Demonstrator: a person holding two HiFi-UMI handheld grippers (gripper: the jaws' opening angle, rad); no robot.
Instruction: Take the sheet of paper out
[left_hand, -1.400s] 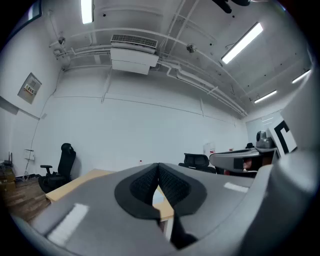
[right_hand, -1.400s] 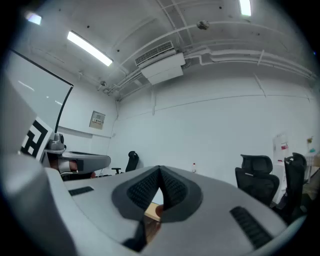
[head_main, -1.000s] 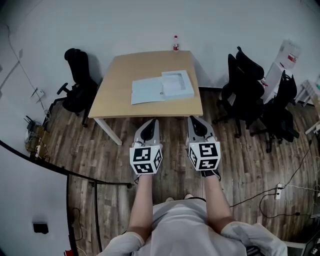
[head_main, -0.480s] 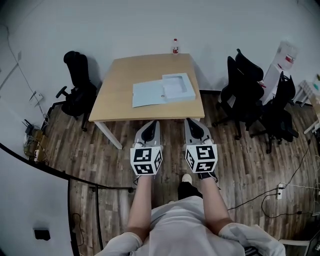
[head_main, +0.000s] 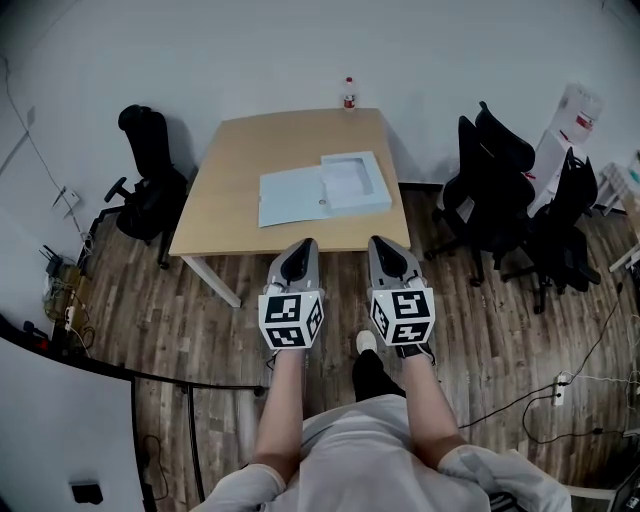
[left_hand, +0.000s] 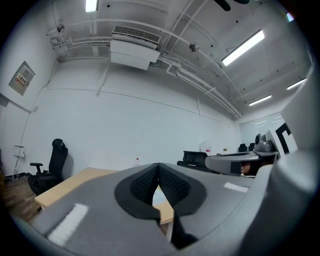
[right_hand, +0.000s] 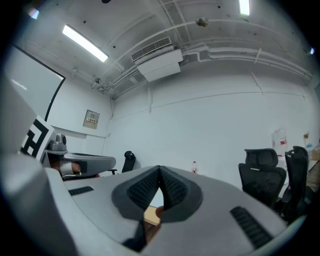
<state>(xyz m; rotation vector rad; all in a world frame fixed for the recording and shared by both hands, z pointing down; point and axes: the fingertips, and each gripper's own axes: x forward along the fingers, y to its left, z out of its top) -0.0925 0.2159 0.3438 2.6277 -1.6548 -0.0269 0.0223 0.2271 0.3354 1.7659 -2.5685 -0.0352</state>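
Paper (head_main: 347, 180) in open folder (head_main: 288, 196) on table (head_main: 240, 150); left gripper (head_main: 304, 245), right gripper (head_main: 379, 244) closed, empty (near table edge).

A pale blue document box (head_main: 290, 196) lies open and flat on the wooden worktop (head_main: 250, 150), toward the near right part, with its lid folded out to the left. The white sheet of paper (head_main: 349, 178) lies flat inside the box's right half, framed by the blue rim. The whole box sits slightly skewed to the worktop's edges.
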